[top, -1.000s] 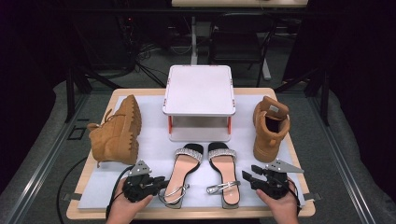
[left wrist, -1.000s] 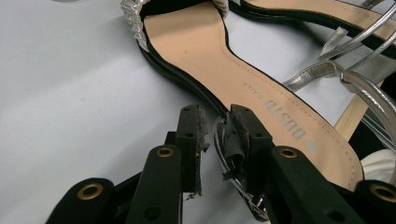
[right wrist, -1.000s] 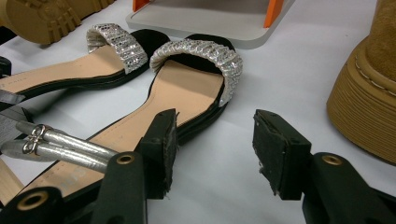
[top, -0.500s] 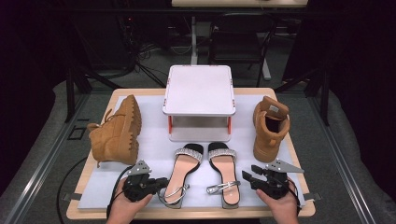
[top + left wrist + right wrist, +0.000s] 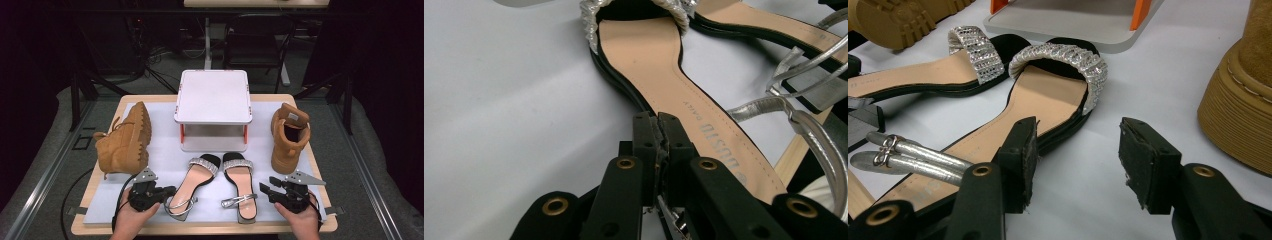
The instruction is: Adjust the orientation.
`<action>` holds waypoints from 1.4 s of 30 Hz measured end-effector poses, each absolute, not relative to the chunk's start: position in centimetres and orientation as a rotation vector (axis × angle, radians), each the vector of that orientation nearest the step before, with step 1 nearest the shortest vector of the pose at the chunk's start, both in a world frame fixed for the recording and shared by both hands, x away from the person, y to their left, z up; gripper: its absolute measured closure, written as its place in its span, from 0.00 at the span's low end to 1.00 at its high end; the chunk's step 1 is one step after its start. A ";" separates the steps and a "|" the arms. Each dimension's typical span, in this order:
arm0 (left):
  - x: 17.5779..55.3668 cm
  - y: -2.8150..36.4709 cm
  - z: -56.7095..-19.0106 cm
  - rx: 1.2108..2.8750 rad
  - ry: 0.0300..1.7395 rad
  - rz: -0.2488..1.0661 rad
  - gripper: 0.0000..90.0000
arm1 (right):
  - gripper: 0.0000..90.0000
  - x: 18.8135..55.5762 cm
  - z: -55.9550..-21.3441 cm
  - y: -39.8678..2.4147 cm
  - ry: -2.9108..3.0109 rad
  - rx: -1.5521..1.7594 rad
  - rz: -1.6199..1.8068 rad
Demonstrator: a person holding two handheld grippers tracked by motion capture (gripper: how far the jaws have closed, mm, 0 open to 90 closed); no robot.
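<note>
Honestly, the weak point is right at my left gripper [image 5: 659,125]: its jaws are pinched almost fully together at the heel end of the left sandal [image 5: 649,55], and all I can see between them is a thin bit of silver, which I take to be the ankle strap [image 5: 672,217]. A hold that slight could slide out the moment I lift, or the sandal could swing from the strap and twist, dropping toe-first onto the white mat [image 5: 160,165]. My right gripper [image 5: 1078,150] stands well open and has hold of nothing; one jaw is just beside the edge of the right sandal [image 5: 1043,95], the other over bare mat, so closing as it stands might only nip the sole's rim and flip the shoe. The two sandals lie side by side, close enough that dragging one could snag the other's loose strap. Farther off, the white shelf [image 5: 212,97] stands just behind their toes, and a swinging sandal could knock its edge. The toppled boot [image 5: 125,140] and the upright boot [image 5: 289,135] flank it, leaving little room to either side.
</note>
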State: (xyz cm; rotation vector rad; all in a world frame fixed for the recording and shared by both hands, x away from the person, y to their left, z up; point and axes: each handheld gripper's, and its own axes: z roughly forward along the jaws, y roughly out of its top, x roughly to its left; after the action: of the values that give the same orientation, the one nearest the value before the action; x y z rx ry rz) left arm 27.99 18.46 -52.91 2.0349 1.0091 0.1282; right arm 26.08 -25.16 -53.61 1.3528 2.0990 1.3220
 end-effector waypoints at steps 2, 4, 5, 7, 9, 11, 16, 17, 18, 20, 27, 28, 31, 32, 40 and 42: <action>28.1 18.6 -52.9 2.033 1.011 0.133 0.97 | 0.55 26.1 -53.6 -25.2 2.099 1.353 1.323; 28.2 18.7 -52.9 2.034 1.010 0.136 0.98 | 0.55 26.1 -53.6 -25.2 2.099 1.354 1.323; 28.3 18.7 -52.9 2.034 1.012 0.139 0.98 | 0.55 26.1 -53.6 -25.2 2.099 1.354 1.324; 28.4 18.8 -52.9 2.031 1.014 0.137 0.98 | 0.55 26.1 -53.6 -25.2 2.099 1.352 1.326; 28.4 18.9 -52.8 2.032 1.015 0.138 0.98 | 0.55 26.1 -53.6 -25.2 2.096 1.356 1.326; 28.5 19.0 -52.8 2.031 1.017 0.144 0.98 | 0.55 26.1 -53.6 -25.2 2.097 1.356 1.326; 28.6 19.6 -52.8 2.028 1.031 0.154 0.98 | 0.55 26.1 -53.6 -25.3 2.095 1.355 1.328; 28.6 19.8 -52.7 2.031 1.036 0.157 0.98 | 0.55 26.1 -53.6 -25.3 2.095 1.356 1.328; 28.6 19.9 -52.7 2.026 1.042 0.162 0.98 | 0.55 26.0 -53.6 -25.3 2.094 1.358 1.326; 28.6 20.2 -52.7 2.028 1.046 0.170 0.98 | 0.55 26.0 -53.6 -25.3 2.094 1.359 1.326; 28.6 21.2 -52.6 2.020 1.079 0.183 0.98 | 0.55 26.0 -53.6 -25.4 2.093 1.357 1.330; 28.6 21.3 -52.6 2.018 1.082 0.186 0.98 | 0.55 26.0 -53.6 -25.4 2.094 1.357 1.329; 28.6 21.6 -52.5 2.022 1.087 0.188 0.98 | 0.55 26.0 -53.6 -25.4 2.093 1.359 1.326; 28.6 21.7 -52.5 2.023 1.091 0.193 0.98 | 0.55 26.0 -53.6 -25.4 2.093 1.359 1.327; 28.5 22.8 -52.5 2.007 1.125 0.206 0.98 | 0.55 25.9 -53.6 -25.4 2.091 1.361 1.332; 28.5 22.9 -52.5 2.008 1.127 0.209 0.98 | 0.55 25.9 -53.6 -25.4 2.091 1.360 1.332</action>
State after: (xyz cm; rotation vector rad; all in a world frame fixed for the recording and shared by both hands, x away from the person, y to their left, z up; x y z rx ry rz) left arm 28.55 22.93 -52.50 2.0077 1.1271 0.2091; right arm 25.87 -25.37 -53.57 1.3602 2.0905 1.3315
